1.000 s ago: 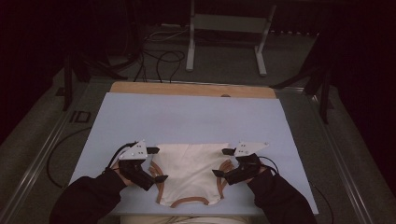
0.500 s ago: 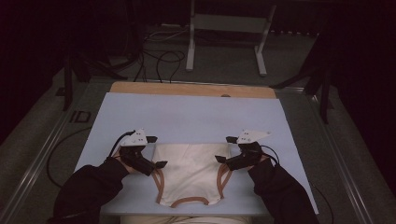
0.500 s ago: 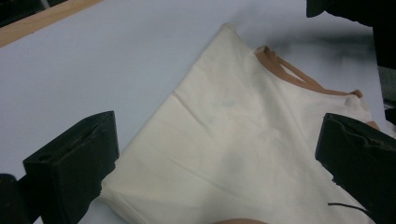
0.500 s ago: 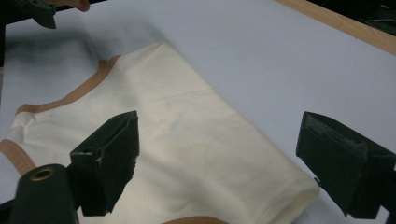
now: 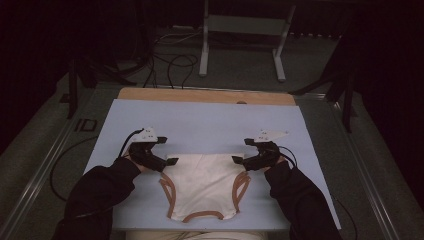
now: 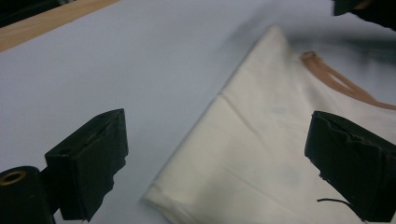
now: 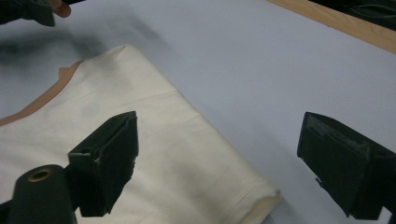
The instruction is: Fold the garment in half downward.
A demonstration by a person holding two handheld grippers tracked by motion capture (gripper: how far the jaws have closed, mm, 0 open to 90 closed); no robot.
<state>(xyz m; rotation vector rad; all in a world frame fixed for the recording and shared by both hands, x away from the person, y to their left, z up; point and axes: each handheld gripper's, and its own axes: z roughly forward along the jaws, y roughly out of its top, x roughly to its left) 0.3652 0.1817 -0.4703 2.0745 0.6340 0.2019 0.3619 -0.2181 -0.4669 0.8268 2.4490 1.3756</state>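
left gripper (image 5: 170, 161) sits lower left of the high view, jaws standing wide and just now easing in a touch, nothing pinched; in its own view the folded corner of the cream garment (image 5: 204, 184) lies between them. right gripper (image 5: 239, 160) mirrors it lower right, jaws apart too, over the other folded corner, though the dim light makes contact hard to judge. The garment lies flat at the bottom centre of the pale blue table cover (image 5: 200, 125), brown trim toward the near edge
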